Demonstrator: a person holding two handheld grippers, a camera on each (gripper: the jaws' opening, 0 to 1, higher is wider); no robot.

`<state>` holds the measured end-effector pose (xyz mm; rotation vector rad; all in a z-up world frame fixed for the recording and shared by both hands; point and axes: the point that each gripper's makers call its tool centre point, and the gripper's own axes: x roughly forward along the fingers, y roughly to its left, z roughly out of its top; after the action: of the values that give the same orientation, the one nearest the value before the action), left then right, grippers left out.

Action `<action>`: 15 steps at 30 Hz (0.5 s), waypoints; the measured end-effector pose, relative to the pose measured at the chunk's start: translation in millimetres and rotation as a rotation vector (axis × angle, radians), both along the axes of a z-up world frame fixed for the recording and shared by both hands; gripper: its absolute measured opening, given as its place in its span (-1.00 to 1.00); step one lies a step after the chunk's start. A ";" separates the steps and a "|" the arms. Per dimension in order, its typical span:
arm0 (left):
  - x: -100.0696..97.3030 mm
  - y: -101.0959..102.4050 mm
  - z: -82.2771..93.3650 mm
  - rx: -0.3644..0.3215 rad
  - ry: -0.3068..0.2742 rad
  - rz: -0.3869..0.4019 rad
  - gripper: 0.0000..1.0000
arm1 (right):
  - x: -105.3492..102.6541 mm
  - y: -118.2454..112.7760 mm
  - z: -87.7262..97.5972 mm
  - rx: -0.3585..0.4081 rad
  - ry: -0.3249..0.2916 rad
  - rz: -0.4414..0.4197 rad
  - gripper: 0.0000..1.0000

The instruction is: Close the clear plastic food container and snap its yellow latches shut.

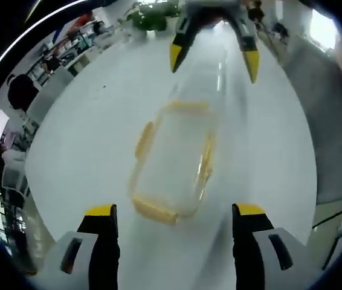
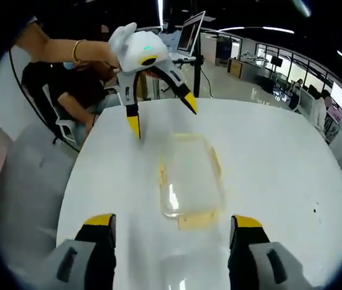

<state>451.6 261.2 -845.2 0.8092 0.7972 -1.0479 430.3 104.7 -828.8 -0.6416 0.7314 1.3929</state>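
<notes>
The clear plastic container (image 1: 174,160) lies on the white table (image 1: 80,139), blurred, with yellow latches along its sides and ends. I cannot tell whether the latches are snapped. My left gripper (image 1: 176,211) is open just short of its near end. Opposite it, my right gripper (image 1: 214,60) hovers open over the far end. In the right gripper view the container (image 2: 190,178) lies lengthwise ahead of my open right gripper (image 2: 172,222). Beyond it the left gripper (image 2: 162,115) hangs open in a person's hand. Nothing is between either pair of jaws.
The table edge drops to grey floor (image 1: 334,121) on one side. A person sits in a chair (image 2: 68,90) beyond the table's far end, with a laptop on a stand (image 2: 192,33) behind. A green plant (image 1: 153,18) and desks stand farther off.
</notes>
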 end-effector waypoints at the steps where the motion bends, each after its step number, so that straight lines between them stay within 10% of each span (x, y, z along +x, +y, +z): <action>1: -1.6 -7.6 1.3 -0.048 0.012 -0.027 0.54 | 1.0 2.7 -0.8 0.007 -0.002 0.014 0.48; 15: 8.1 2.1 -13.9 0.008 0.039 -0.053 0.41 | 20.1 15.5 -19.3 -0.024 0.063 0.002 0.44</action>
<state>459.6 263.3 -859.0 0.8226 0.8175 -1.1112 450.4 120.1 -848.1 -0.6193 0.7987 1.4134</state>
